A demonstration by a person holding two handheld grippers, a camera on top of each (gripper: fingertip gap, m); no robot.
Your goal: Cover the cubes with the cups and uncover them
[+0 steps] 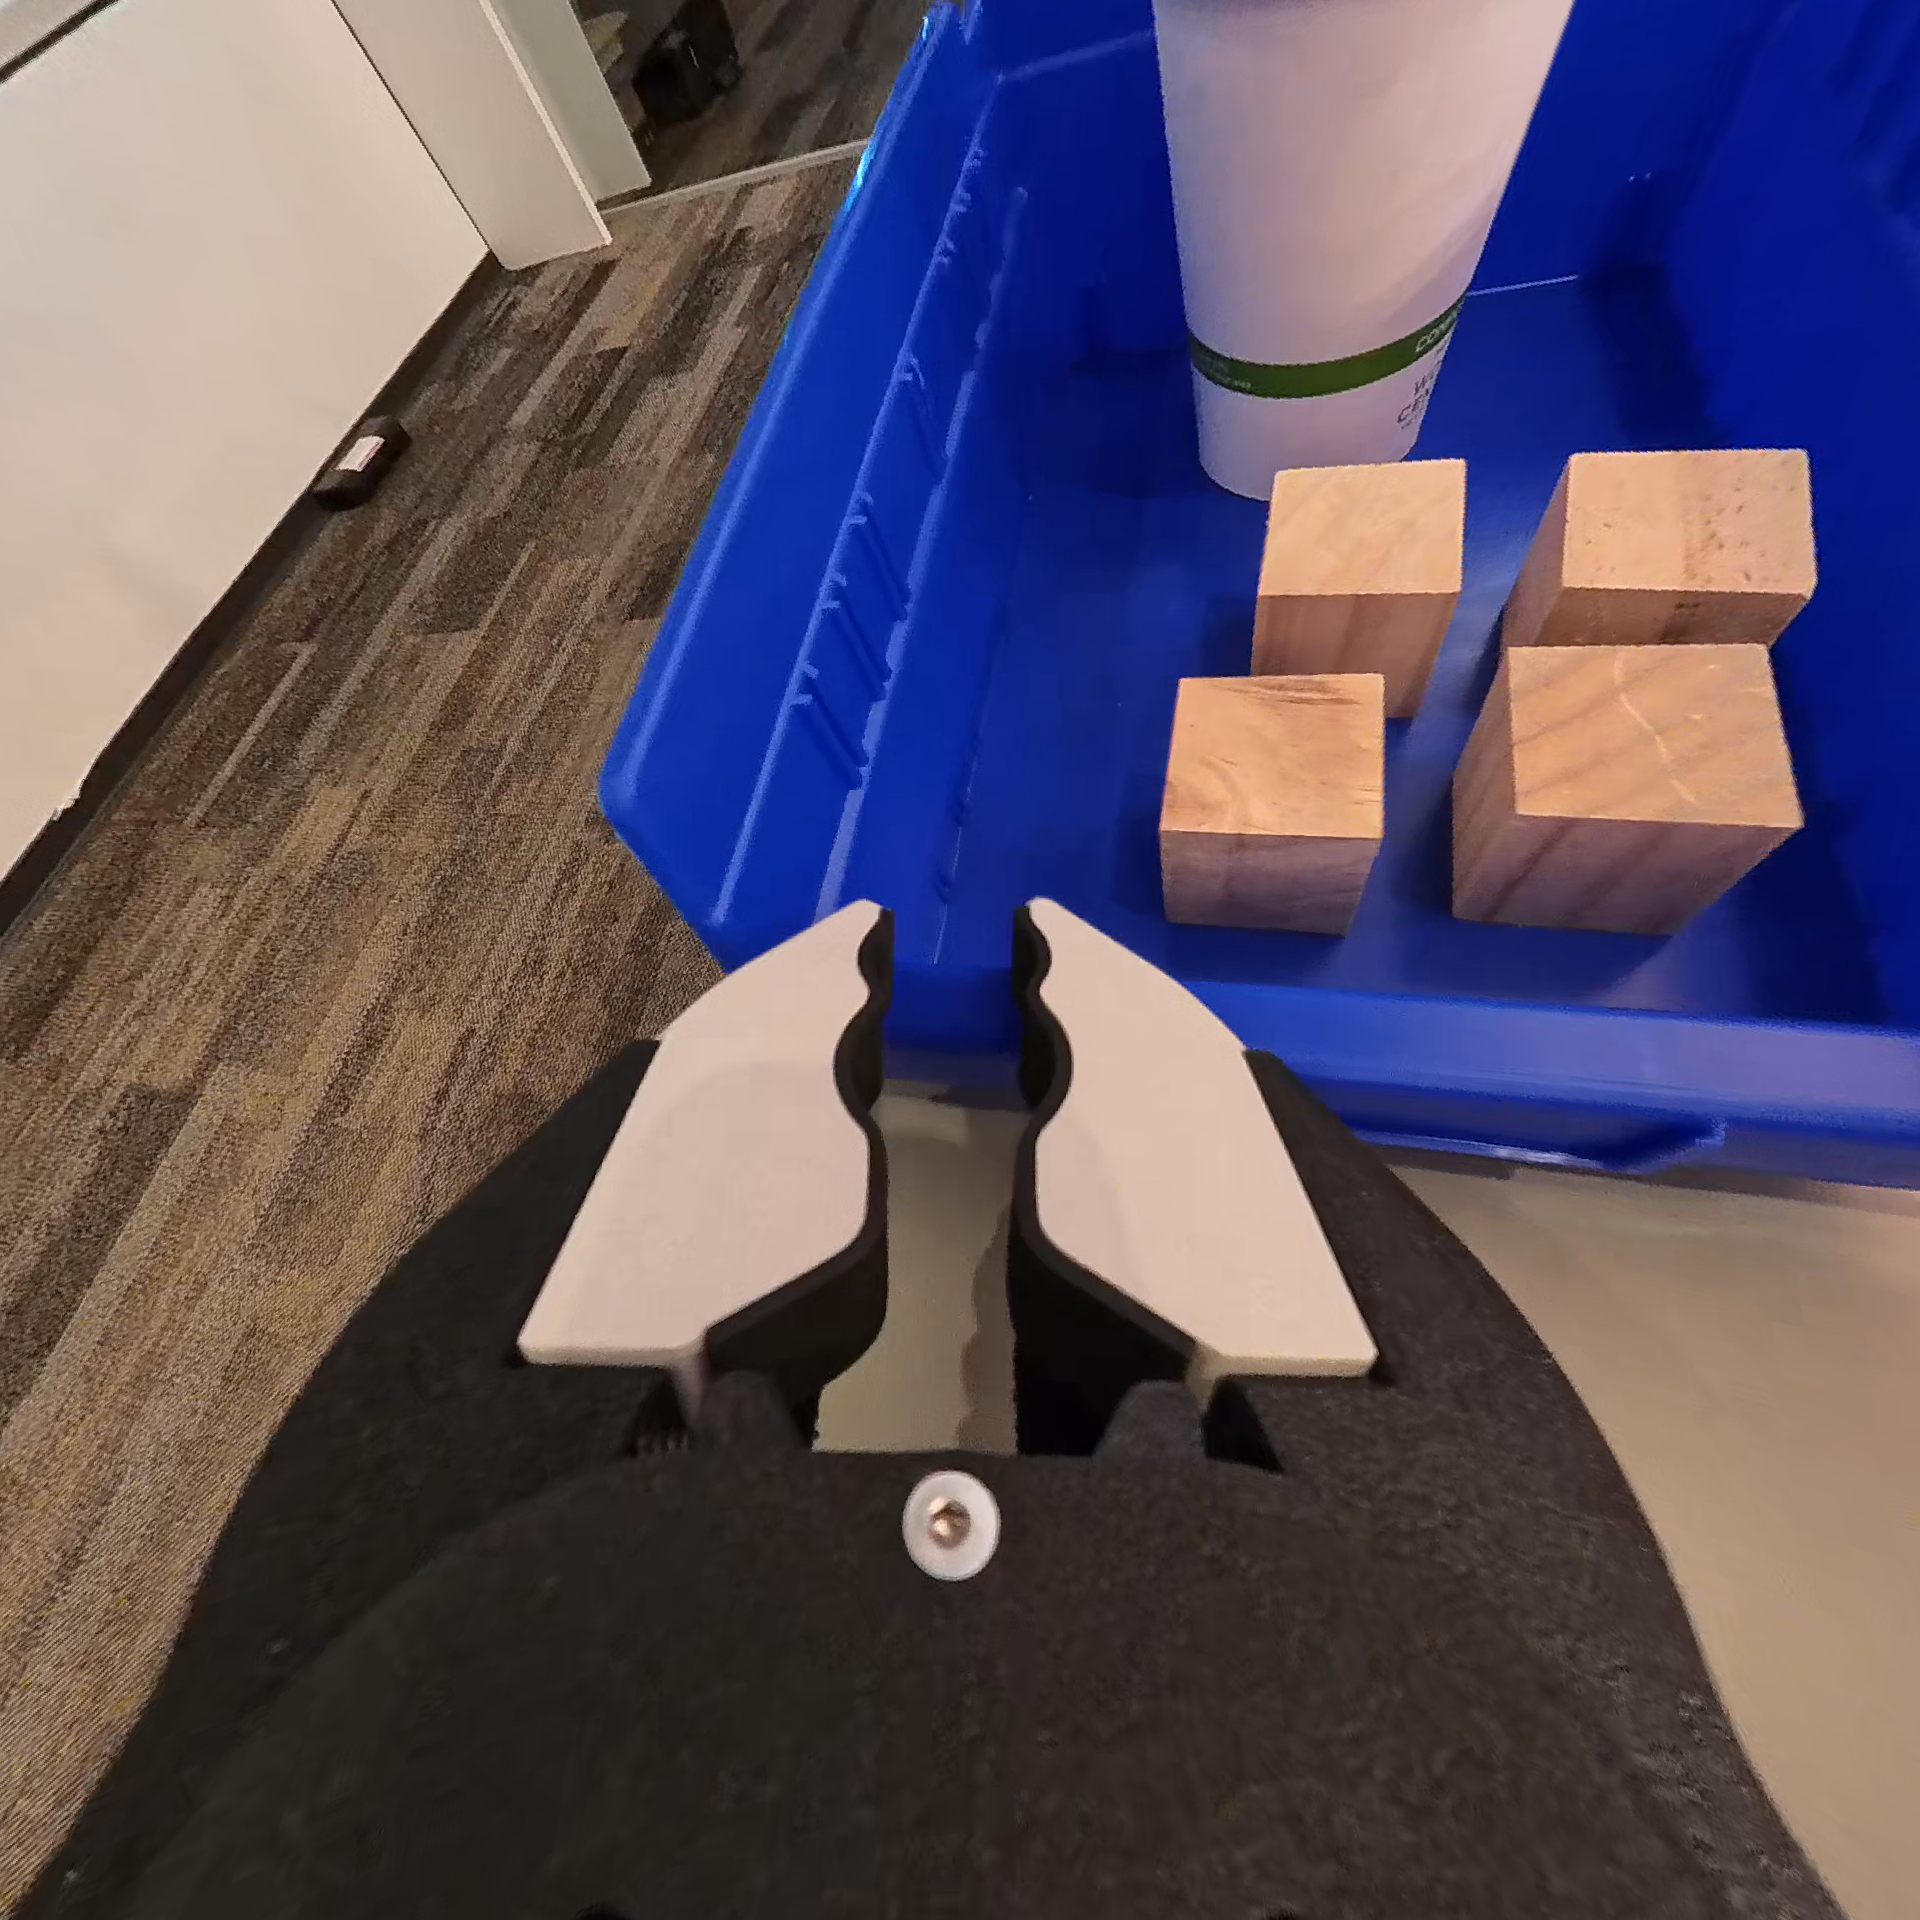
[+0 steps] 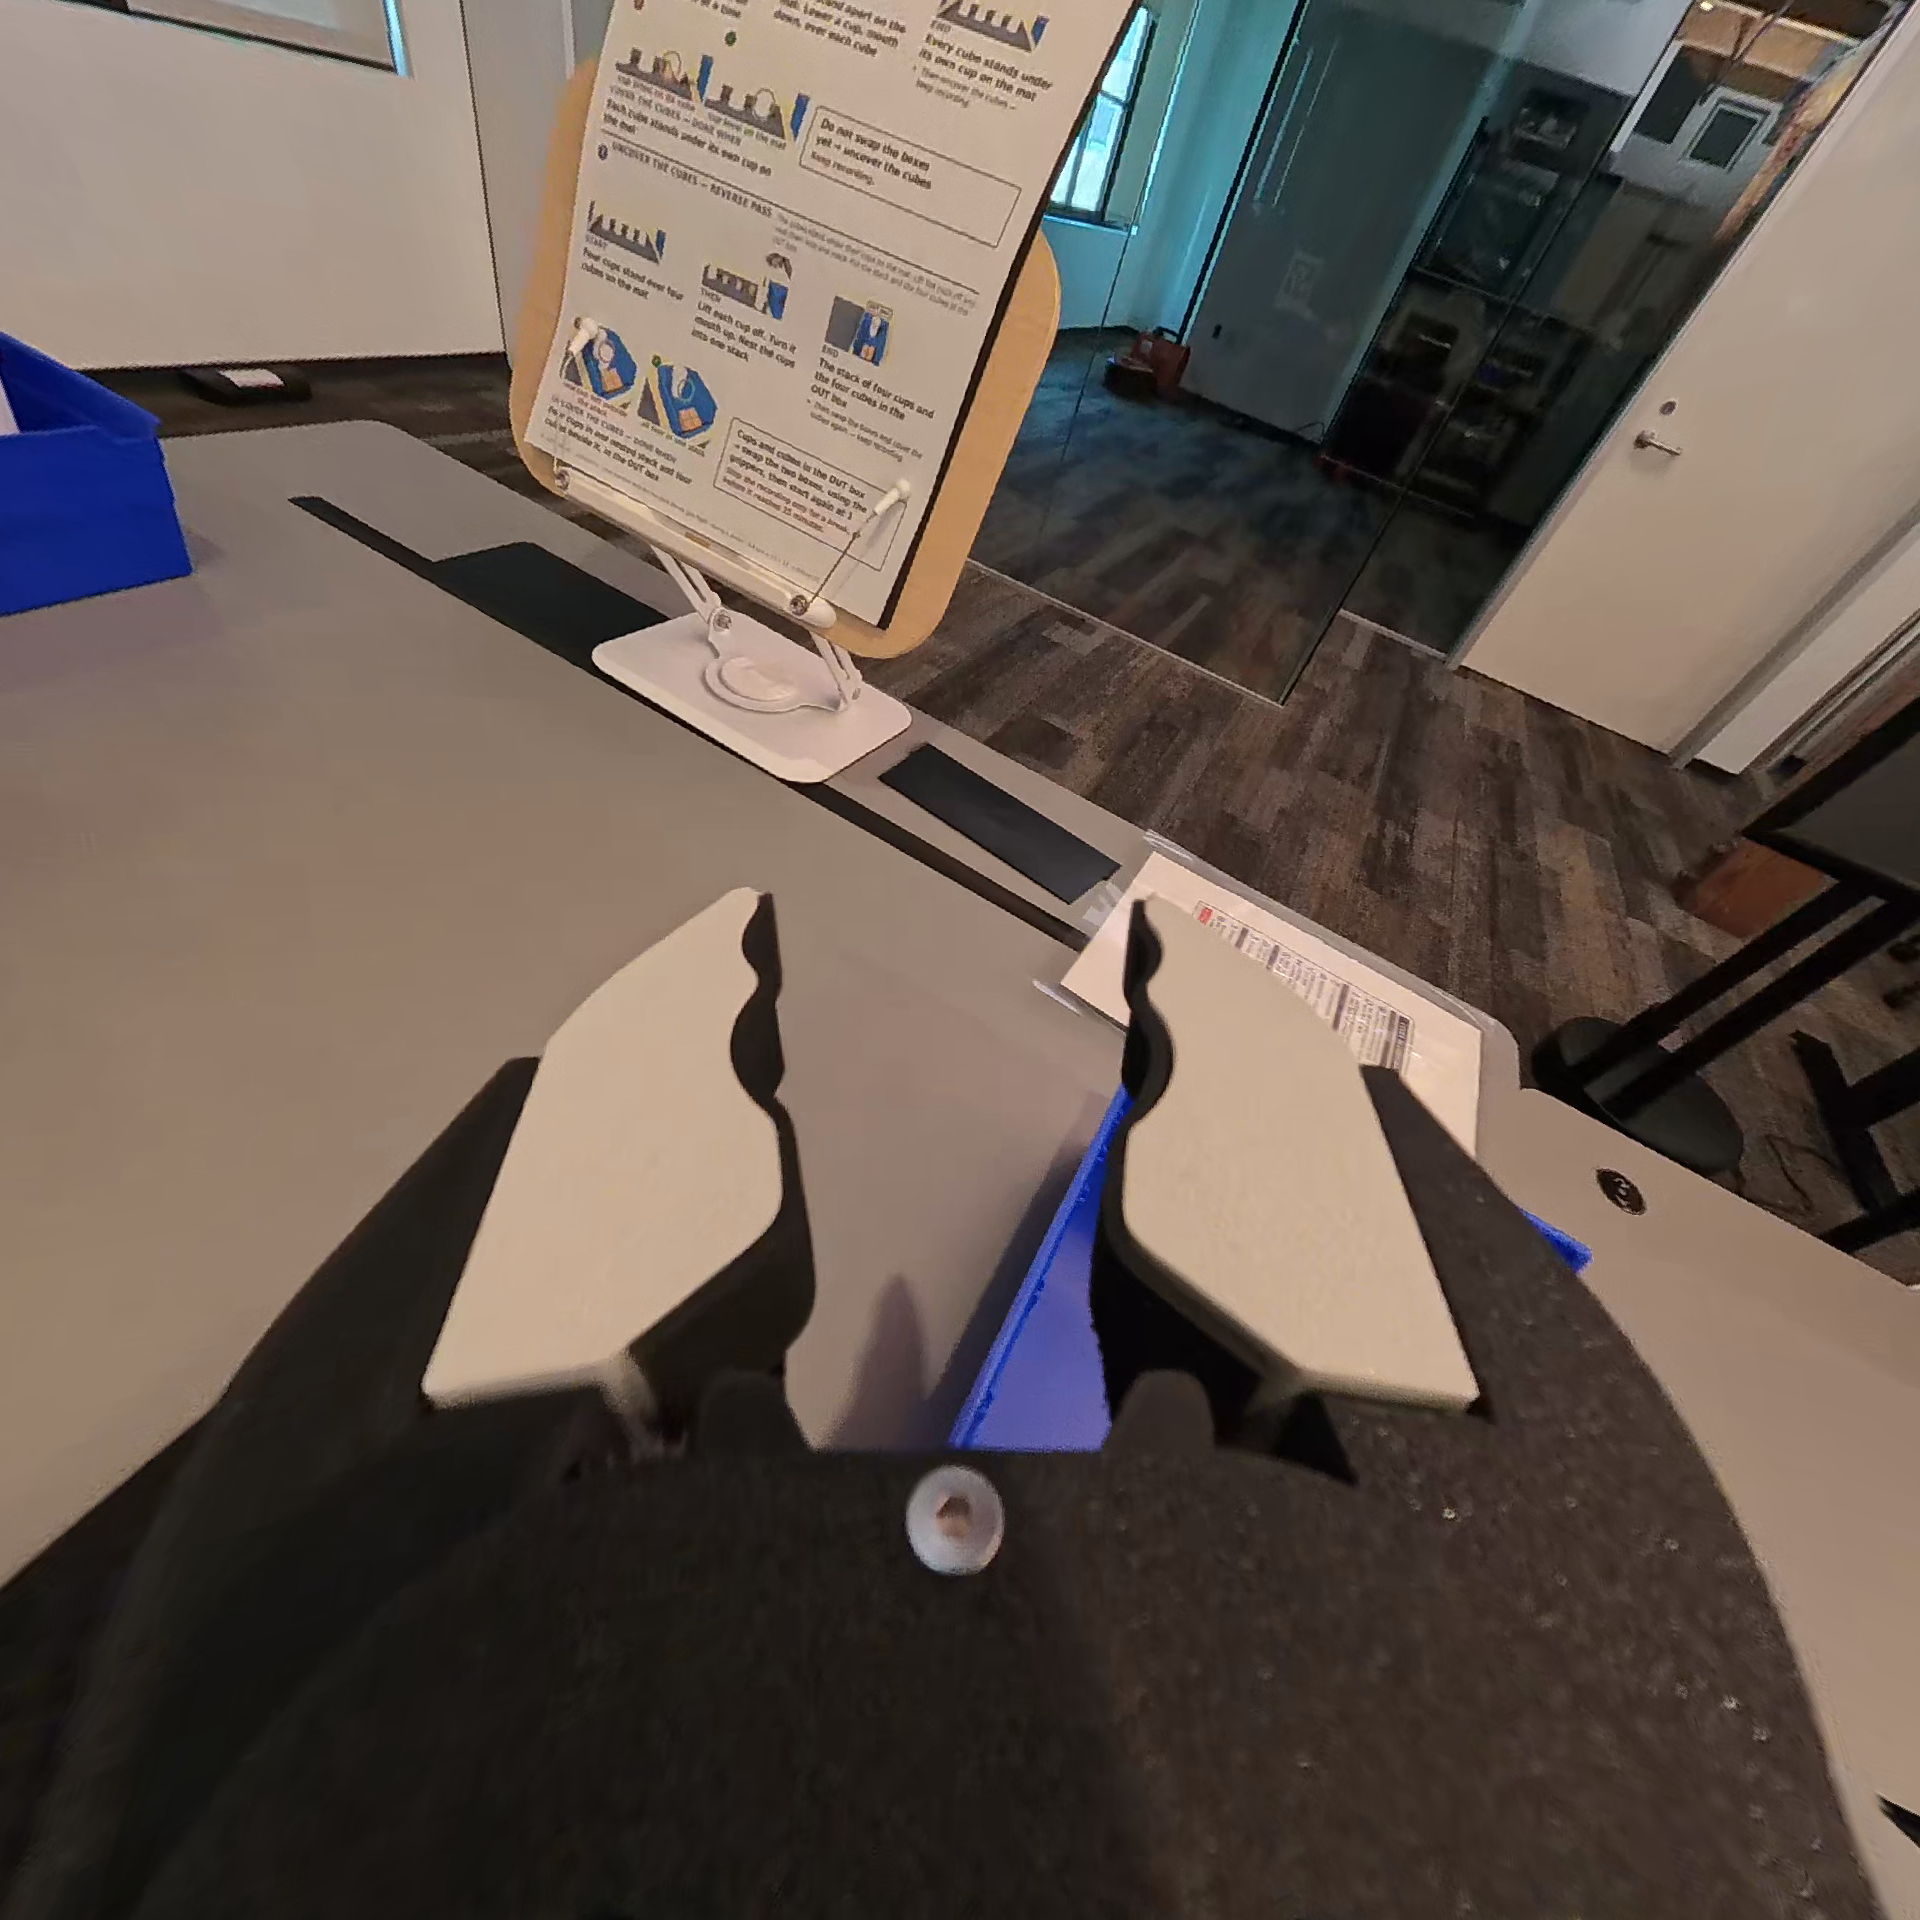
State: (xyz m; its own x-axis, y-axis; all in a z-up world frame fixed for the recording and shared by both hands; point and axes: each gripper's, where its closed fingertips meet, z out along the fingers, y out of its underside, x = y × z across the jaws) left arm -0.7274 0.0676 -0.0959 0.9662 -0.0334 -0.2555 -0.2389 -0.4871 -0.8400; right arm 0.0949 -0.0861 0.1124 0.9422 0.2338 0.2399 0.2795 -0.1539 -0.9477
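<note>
The left gripper (image 1: 951, 925) hangs just over the near left corner of the blue bin (image 1: 790, 582), its jaws drawn narrow with only a slim gap between them and nothing held. From it, the four wooden cubes (image 1: 1475, 686) lie at about one to two o'clock inside the bin, set two by two and close together but apart, all bare on the bin floor. The white cup (image 1: 1340, 239) with a green band stands beyond them at about one o'clock, its long axis upright, its narrow end down and touching or nearly touching the far left cube; whether it is one cup or a nested stack cannot be told. So nothing is covered yet, and the likely first step is to take the cup out. The left gripper is clearly the nearer one for that: it would have to widen, then travel forward and right past the bin's left wall, whose ribbed inner face leaves a free strip between wall and cubes. The cubes sit between gripper and cup, so a low straight path risks knocking them; coming in above them looks safer. The right gripper (image 2: 951, 914) hovers with jaws wide and empty over the grey tabletop (image 2: 312, 831), which offers broad open room at ten to twelve o'clock. A second blue bin (image 2: 1039, 1340) lies just beneath it at five o'clock, a document stand (image 2: 758, 686) at twelve o'clock, a paper sheet (image 2: 1434, 1049) at two o'clock near the tabletop edge.
</note>
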